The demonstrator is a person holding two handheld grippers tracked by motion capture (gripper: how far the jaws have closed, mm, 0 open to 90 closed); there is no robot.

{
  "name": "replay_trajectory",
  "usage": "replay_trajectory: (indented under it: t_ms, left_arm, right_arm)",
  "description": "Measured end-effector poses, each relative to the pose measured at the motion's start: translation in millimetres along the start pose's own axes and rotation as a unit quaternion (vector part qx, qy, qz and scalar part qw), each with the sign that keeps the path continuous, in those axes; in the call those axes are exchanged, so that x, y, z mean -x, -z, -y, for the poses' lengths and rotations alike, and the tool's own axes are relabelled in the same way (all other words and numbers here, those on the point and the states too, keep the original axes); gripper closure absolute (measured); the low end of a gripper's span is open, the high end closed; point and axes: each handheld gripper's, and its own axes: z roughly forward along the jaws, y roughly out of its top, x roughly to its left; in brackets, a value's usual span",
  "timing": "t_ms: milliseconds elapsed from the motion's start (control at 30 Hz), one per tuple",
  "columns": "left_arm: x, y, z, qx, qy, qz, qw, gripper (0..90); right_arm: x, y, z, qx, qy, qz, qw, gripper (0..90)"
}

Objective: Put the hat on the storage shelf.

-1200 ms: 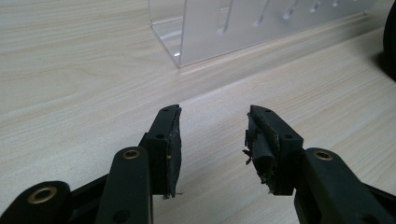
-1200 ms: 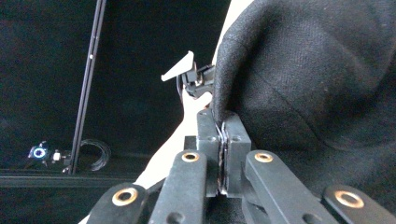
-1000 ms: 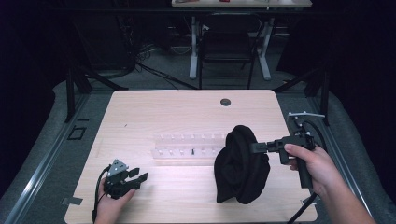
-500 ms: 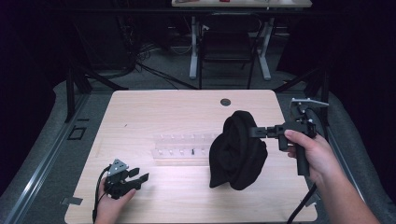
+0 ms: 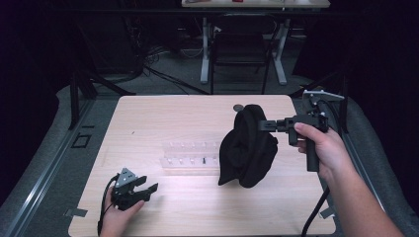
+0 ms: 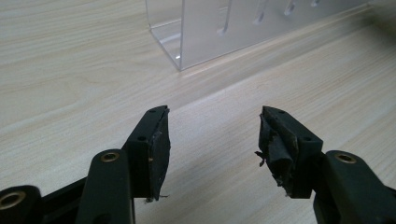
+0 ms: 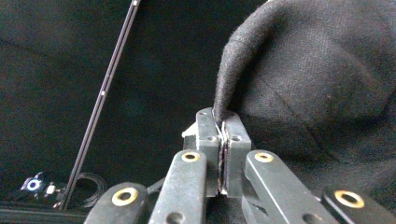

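Your right claw (image 5: pixel 262 125) is clamped on the black cloth (image 5: pixel 247 148), hanging above the desk (image 5: pixel 163 113); your left claw (image 5: pixel 148 190) has just been opening, nothing between.

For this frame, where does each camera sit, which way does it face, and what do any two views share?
High view: above the person's side, looking forward and down on the table; both forearms enter from below, left hand-held gripper, right hand-held gripper.
Left gripper view: rides the left hand-held gripper, looking low across the wood at the clear rack; jaws open, nothing between.
Right gripper view: rides the right hand-held gripper, clamped on the black cloth.
Shared: high view shows the rack and cloth.
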Motion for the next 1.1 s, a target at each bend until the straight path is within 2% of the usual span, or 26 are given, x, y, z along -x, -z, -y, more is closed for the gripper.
replay_trajectory:
  t_ms: [200, 400, 433, 500, 1100]
  left_arm:
    - [-0.3, -1.1, 0.6, 0.001, 0.008, 0.006, 0.9999, 43.3]
    - [-2.0, -0.8, 0.8, -0.001, 0.005, -0.004, 1.0, 43.4]
    - [-2.9, 0.1, 0.4, -0.01, 0.005, -0.002, 0.9999, 43.3]
    - [-3.3, -1.1, 1.0, -0.006, 0.008, -0.004, 0.9999, 43.3]
    - [-4.4, 1.3, -0.1, 0.0, 0.008, -0.001, 1.0, 43.4]
  right_arm:
    - [-1.7, -3.1, -8.8, 0.009, -0.002, 0.003, 0.9999, 88.4]
    - [-3.5, -9.1, -17.7, 0.014, 0.002, 0.008, 0.9999, 88.4]
    - [-3.7, -12.3, -19.9, 0.017, 0.0, 0.006, 0.9998, 88.4]
    - [-3.3, -13.3, -20.9, 0.016, 0.001, 0.005, 0.9999, 88.4]
    - [-4.1, -47.7, -45.0, 0.013, 0.011, 0.006, 0.9998, 88.4]
